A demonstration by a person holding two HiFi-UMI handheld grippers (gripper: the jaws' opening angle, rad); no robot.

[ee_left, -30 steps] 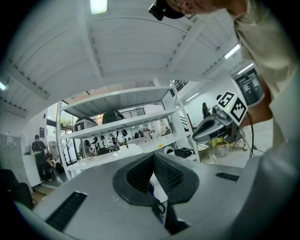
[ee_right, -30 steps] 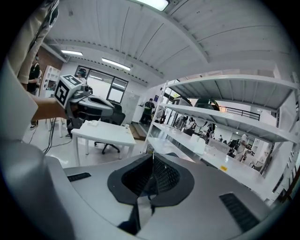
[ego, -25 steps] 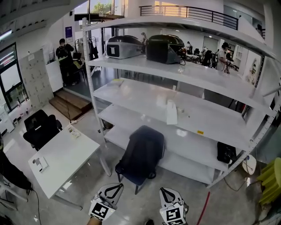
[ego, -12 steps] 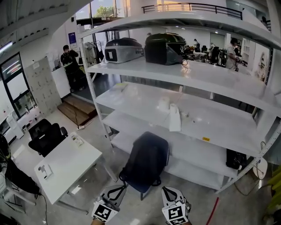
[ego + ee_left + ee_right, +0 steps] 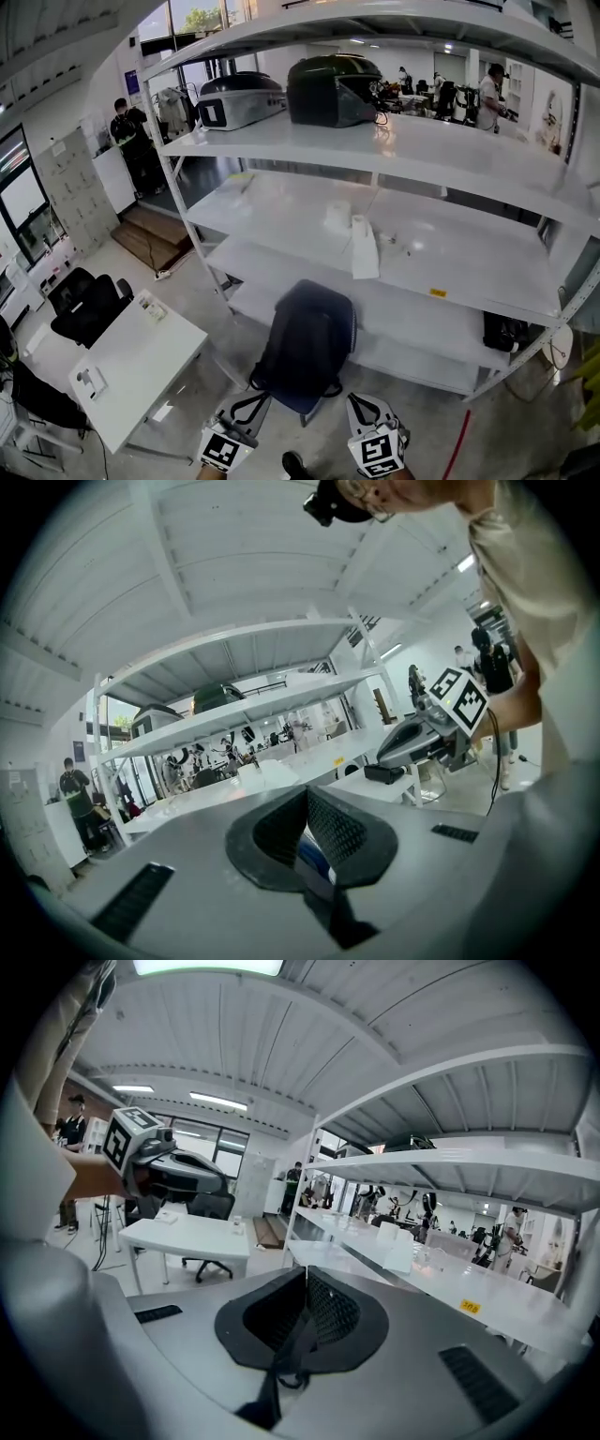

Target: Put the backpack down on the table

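A dark backpack (image 5: pixel 305 342) hangs in front of me, before the white shelf rack, above the floor. My left gripper (image 5: pixel 255 399) and right gripper (image 5: pixel 354 401) sit side by side just behind it, each shut on a backpack strap. In the left gripper view the jaws (image 5: pixel 305 797) are closed with dark and blue fabric (image 5: pixel 314 847) pinched between them. In the right gripper view a black strap (image 5: pixel 281 1368) hangs from the closed jaws (image 5: pixel 305 1277). The white table (image 5: pixel 141 361) stands to the left, lower than the backpack, also the white table (image 5: pixel 187 1234).
A tall white shelf rack (image 5: pixel 422 244) fills the view ahead, with two hard cases (image 5: pixel 333 89) on its top shelf and a black bag (image 5: pixel 506 330) low at the right. A black office chair (image 5: pixel 89 309) stands beside the table. Small items (image 5: pixel 91 380) lie on the table. People stand far off.
The shelf rack has grown larger and nearer in the head view. Both grippers and the backpack have travelled along with me; the grips look the same.
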